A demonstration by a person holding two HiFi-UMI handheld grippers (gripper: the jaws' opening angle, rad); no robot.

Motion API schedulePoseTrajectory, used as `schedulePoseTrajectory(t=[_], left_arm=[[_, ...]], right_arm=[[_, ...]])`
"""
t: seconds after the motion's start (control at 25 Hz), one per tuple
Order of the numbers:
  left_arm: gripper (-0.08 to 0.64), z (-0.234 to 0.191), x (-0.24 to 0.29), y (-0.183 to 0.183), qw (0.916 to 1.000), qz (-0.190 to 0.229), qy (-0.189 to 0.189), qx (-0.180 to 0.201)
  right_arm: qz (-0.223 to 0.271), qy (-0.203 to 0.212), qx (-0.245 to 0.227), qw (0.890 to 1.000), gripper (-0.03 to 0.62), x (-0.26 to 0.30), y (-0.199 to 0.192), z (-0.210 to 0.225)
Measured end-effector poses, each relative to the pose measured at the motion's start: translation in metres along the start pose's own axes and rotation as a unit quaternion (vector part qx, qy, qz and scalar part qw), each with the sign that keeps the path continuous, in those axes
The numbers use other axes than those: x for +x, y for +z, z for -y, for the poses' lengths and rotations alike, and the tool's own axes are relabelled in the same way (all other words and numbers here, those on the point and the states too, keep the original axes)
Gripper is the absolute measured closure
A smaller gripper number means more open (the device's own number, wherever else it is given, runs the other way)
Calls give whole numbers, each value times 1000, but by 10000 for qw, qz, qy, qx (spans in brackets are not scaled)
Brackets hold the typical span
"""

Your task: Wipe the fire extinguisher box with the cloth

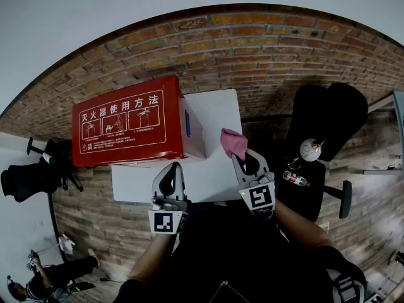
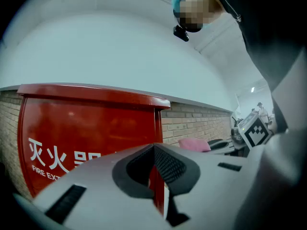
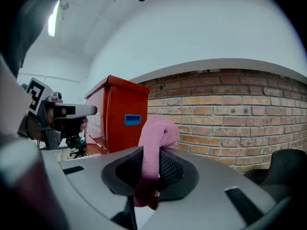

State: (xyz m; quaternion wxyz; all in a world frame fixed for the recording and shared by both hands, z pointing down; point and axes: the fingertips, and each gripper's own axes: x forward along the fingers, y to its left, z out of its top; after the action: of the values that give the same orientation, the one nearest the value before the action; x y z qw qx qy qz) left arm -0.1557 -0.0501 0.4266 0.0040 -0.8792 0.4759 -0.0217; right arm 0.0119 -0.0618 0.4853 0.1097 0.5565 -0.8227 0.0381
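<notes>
Head view: red fire extinguisher box (image 1: 129, 128) stands on the white table (image 1: 214, 115), its long axis running left to right, the printed front towards the person. Right gripper (image 1: 247, 164) is raised just off the box's right end, pinching the pink cloth (image 1: 233, 142). Cloth is near that end face but apart from it. Left gripper (image 1: 169, 180) sits low, in front of the box's right-hand part.

Left gripper view: jaws pressed together, nothing between them. The box (image 2: 86, 128) fills the view ahead, its front right edge in line with the jaw slit. The cloth (image 2: 194, 144) shows off to the right.

Right gripper view: jaws clamped on the cloth (image 3: 157, 140), which stands up out of them and folds over at the top. The box (image 3: 120, 121) lies ahead and to the left, its narrow end with a blue label (image 3: 133, 119) facing this gripper.

Judgement: wiping not yet begun. The right hand carries the cloth and is nearer the end face, so contact calls for a leftward, forward move.
</notes>
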Motion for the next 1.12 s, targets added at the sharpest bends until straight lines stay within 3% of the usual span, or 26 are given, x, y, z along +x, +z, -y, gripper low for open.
schedulePoseTrajectory(t=[0.52, 0.76, 1.12], left_arm=[[512, 5, -21, 0, 9996, -38, 273, 19], [512, 6, -34, -3, 9990, -112, 441, 38], [512, 6, -49, -3, 9978, -183, 632, 121]], right_arm=[[-60, 744, 690, 9948, 514, 19, 13, -6], [21, 1433, 1763, 9738, 514, 40, 55, 3], [-326, 2161, 2329, 9476, 515, 75, 99, -3]])
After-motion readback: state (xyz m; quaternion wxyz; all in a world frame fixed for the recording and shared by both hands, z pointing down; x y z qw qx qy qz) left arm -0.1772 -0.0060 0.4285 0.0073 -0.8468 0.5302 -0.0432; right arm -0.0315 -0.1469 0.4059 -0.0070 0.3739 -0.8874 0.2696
